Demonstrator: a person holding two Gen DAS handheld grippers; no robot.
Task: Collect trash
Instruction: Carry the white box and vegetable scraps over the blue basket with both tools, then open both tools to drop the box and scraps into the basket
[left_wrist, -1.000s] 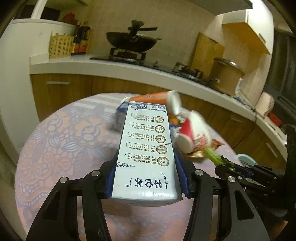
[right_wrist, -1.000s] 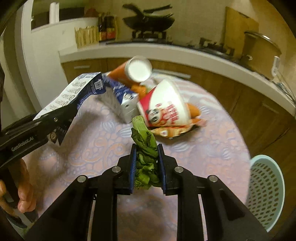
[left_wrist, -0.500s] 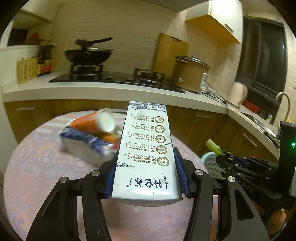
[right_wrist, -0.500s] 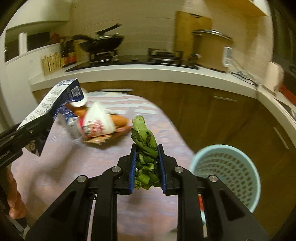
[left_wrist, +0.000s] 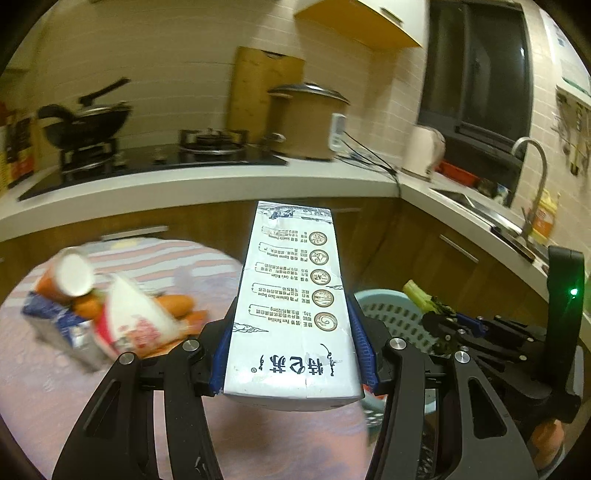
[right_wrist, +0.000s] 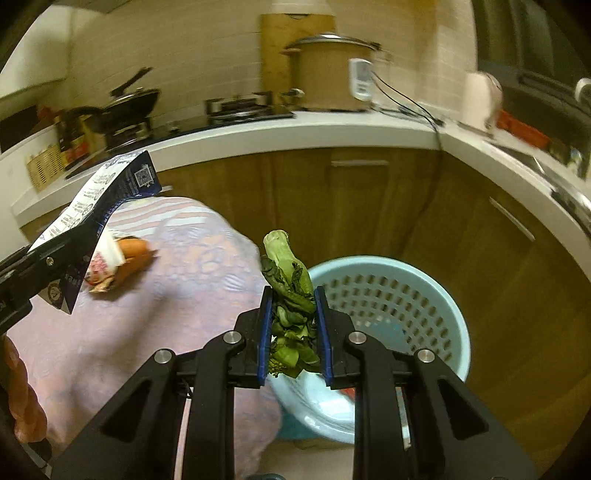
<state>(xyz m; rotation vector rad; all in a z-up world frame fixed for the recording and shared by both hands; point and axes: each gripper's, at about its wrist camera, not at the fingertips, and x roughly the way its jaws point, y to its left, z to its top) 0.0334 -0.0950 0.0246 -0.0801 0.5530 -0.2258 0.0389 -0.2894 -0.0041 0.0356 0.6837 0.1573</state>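
Observation:
My left gripper (left_wrist: 293, 354) is shut on a white and blue milk carton (left_wrist: 293, 306), held above the table's right edge. The carton also shows at the left of the right wrist view (right_wrist: 99, 206). My right gripper (right_wrist: 291, 332) is shut on a wilted green vegetable (right_wrist: 290, 291), held over the near rim of a light blue perforated trash basket (right_wrist: 406, 306) on the floor. The basket (left_wrist: 388, 314) and the right gripper (left_wrist: 447, 325) with the vegetable (left_wrist: 421, 297) also show in the left wrist view. More trash lies on the table: a red and white paper cup (left_wrist: 133, 321), an orange can (left_wrist: 62, 280), a blue carton (left_wrist: 55, 325).
The round table has a pink patterned cloth (right_wrist: 147, 314). Wooden cabinets (right_wrist: 369, 199) under a white counter (right_wrist: 295, 129) stand behind the basket. A wok (left_wrist: 88, 122), a stove and a rice cooker (left_wrist: 306, 122) are on the counter. A sink tap (left_wrist: 532, 155) is at the right.
Both grippers have swung right, away from the trash pile toward the basket. The basket is now large below the vegetable. Both grips are unchanged.

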